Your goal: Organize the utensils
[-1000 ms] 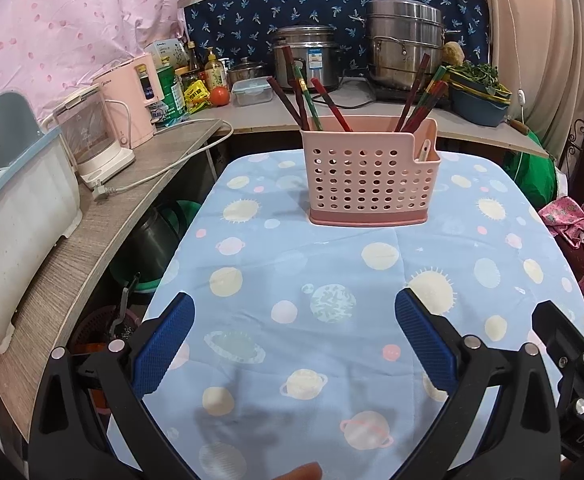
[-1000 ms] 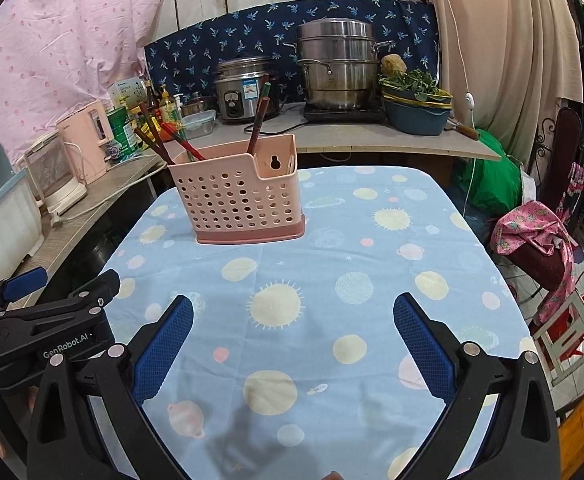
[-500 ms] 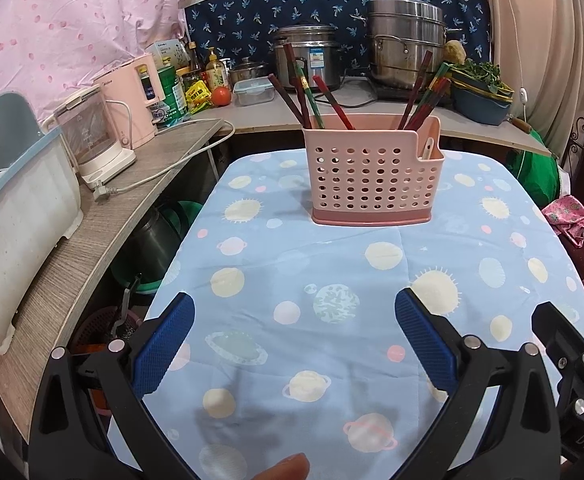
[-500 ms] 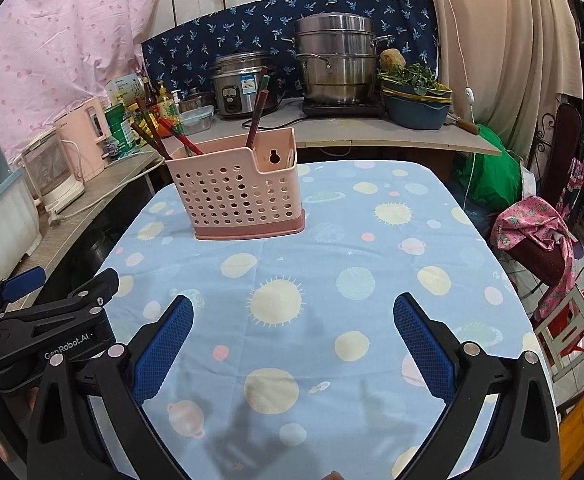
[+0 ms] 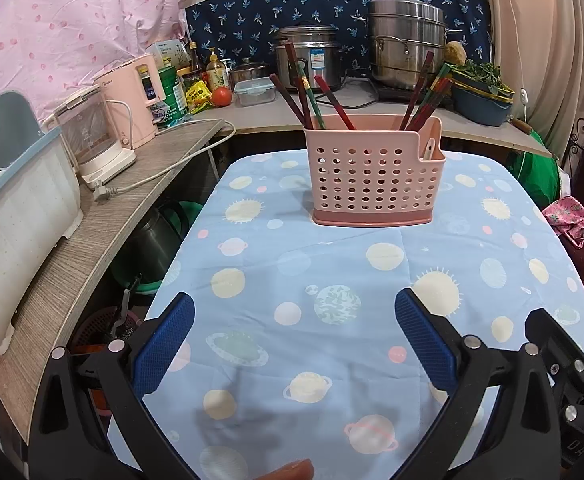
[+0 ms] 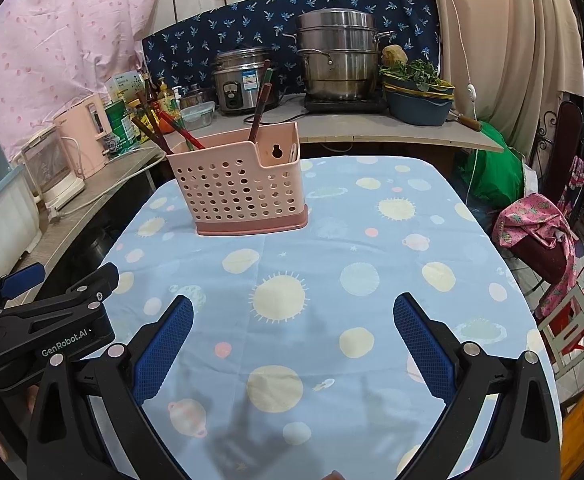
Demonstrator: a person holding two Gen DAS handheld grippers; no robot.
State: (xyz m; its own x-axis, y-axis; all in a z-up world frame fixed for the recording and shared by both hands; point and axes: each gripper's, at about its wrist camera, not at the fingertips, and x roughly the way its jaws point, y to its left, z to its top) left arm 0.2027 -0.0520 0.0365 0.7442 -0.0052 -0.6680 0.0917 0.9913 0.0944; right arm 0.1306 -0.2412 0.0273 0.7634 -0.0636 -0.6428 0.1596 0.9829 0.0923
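Straight ahead of both grippers sat the pink basket [image 5: 376, 176] full of chopsticks [image 5: 302, 92]; left gripper [image 5: 294, 328] and right gripper [image 6: 292, 326] were wide open, empty.

the pink utensil holder [image 5: 374, 176] looks like matt moulded plastic pierced with round holes. the chopsticks [image 5: 302, 88] in it have a glossy lacquered sheen. a soft printed cloth [image 5: 332, 280] covers the table. the far pots [image 5: 406, 46] are shiny brushed metal. the left counter [image 5: 92, 236] shows a matt woodgrain. gripper pads [image 6: 164, 348] look like blue textured rubber.
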